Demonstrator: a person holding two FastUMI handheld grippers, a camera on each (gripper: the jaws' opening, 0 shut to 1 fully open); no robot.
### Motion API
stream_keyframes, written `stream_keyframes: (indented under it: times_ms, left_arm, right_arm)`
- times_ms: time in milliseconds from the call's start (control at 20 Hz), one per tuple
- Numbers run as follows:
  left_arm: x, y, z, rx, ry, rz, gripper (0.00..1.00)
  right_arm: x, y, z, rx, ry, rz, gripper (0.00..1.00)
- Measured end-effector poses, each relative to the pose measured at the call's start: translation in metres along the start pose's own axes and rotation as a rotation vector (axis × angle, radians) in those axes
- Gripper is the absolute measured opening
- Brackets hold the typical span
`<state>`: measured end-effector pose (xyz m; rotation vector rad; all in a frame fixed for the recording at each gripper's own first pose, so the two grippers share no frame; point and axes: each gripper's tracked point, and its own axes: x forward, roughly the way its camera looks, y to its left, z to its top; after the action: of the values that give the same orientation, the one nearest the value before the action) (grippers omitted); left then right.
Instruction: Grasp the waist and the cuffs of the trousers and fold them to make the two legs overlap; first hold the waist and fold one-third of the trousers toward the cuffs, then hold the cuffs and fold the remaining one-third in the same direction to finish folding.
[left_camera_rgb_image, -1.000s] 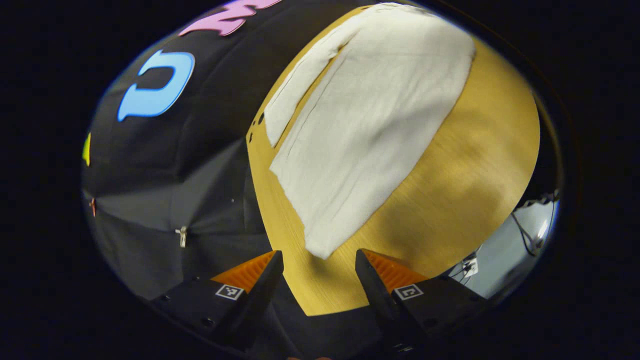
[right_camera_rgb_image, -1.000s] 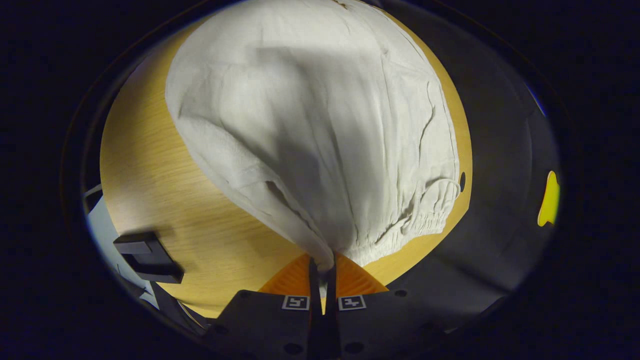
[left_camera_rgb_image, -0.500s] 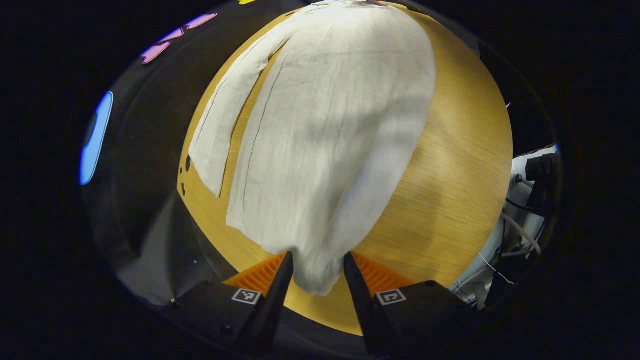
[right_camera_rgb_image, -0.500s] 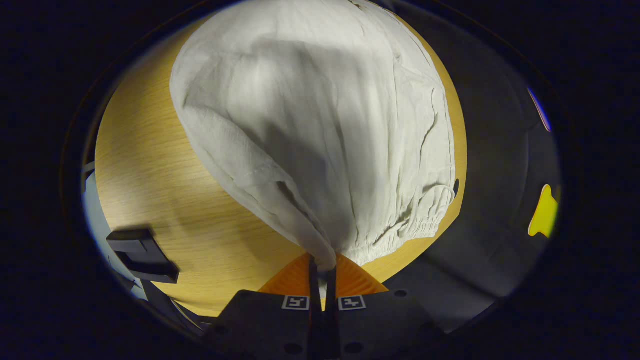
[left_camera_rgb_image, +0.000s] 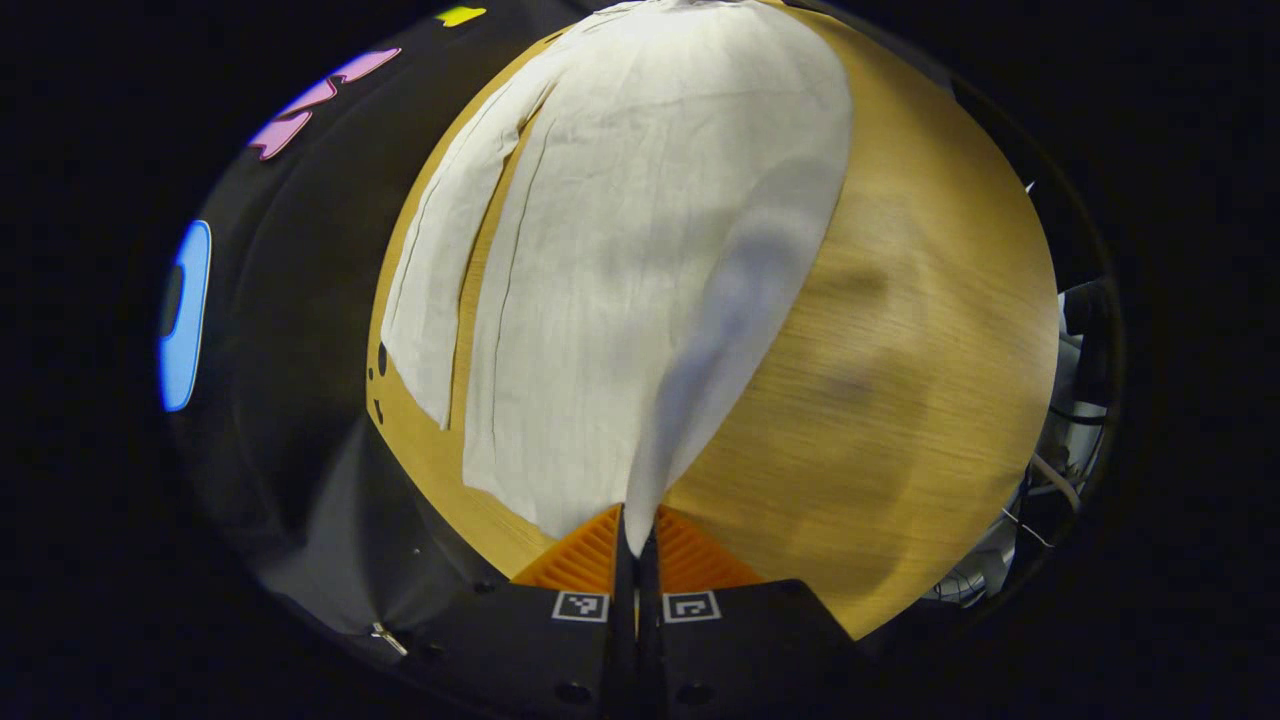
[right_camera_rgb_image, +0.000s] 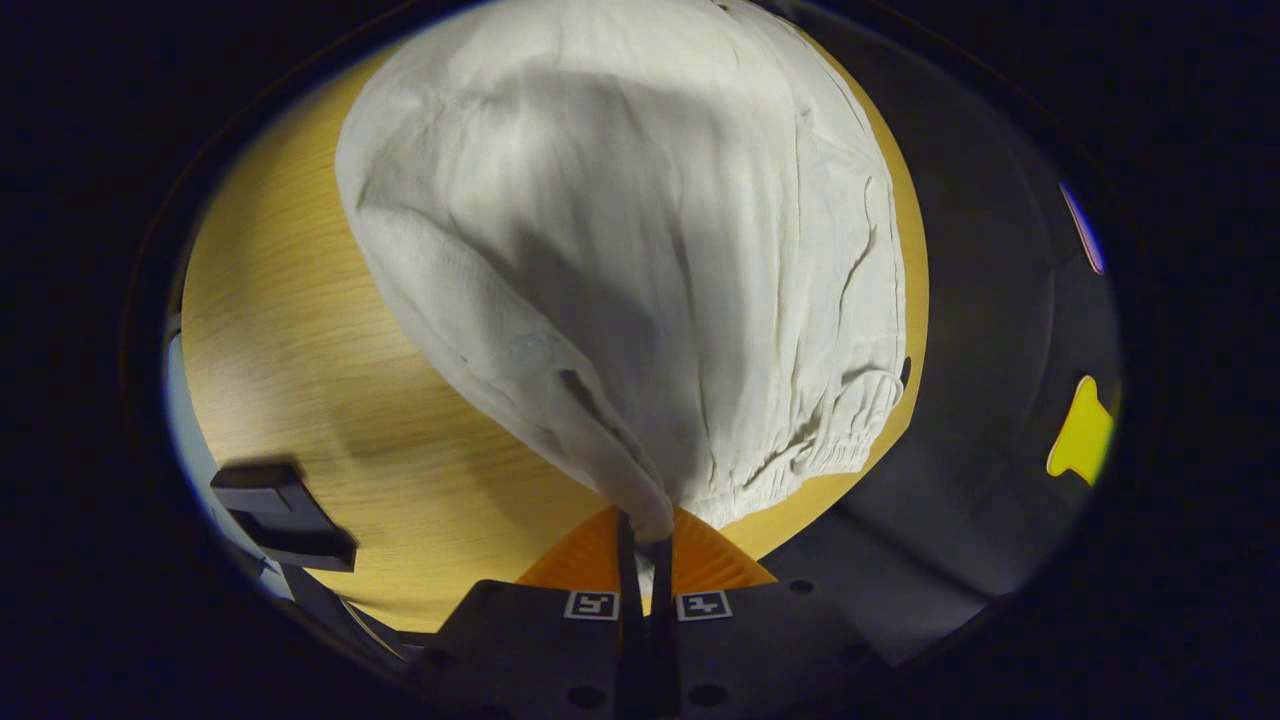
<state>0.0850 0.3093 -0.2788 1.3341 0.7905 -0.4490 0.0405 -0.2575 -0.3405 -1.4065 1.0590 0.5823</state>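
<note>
Trousers (left_camera_rgb_image: 640, 250) of pale cloth lie spread on the wooden worktop (left_camera_rgb_image: 900, 350) in the left gripper view, their long axis running straight away from the camera, the cuff end nearest. One leg lies as a narrow strip along the worktop's left edge; the other, wider one rises in a ridge to the left claw (left_camera_rgb_image: 636, 535), which is clenched on its cuff corner, both fingers pressing the cloth.

In the right gripper view the trousers (right_camera_rgb_image: 640, 250) stretch away up the worktop (right_camera_rgb_image: 300, 380), the gathered elastic waist nearest, at lower right. The right claw (right_camera_rgb_image: 646, 540) is clamped on the waist's near corner, lifting a fold.
</note>
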Motion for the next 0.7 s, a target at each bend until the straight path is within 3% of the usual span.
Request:
stream_keyframes:
  times_ms: [100,350,500,700]
  left_arm:
    - [-0.002,0.001,0.002,-0.046,-0.005,0.014,0.02]
    - [-0.033,0.037,0.007,-0.179,-0.039,0.138,0.05]
    - [-0.049,0.061,0.009,-0.301,-0.037,0.207,0.05]
    - [-0.065,0.106,0.021,-0.391,-0.066,0.316,0.05]
  right_arm:
    - [-0.003,-0.003,0.002,0.016,-0.025,-0.012,0.06]
    - [-0.023,-0.018,0.002,0.110,-0.088,-0.085,0.06]
    - [-0.042,-0.044,0.008,0.205,-0.147,-0.165,0.06]
    - [-0.071,-0.082,0.016,0.331,-0.193,-0.245,0.06]
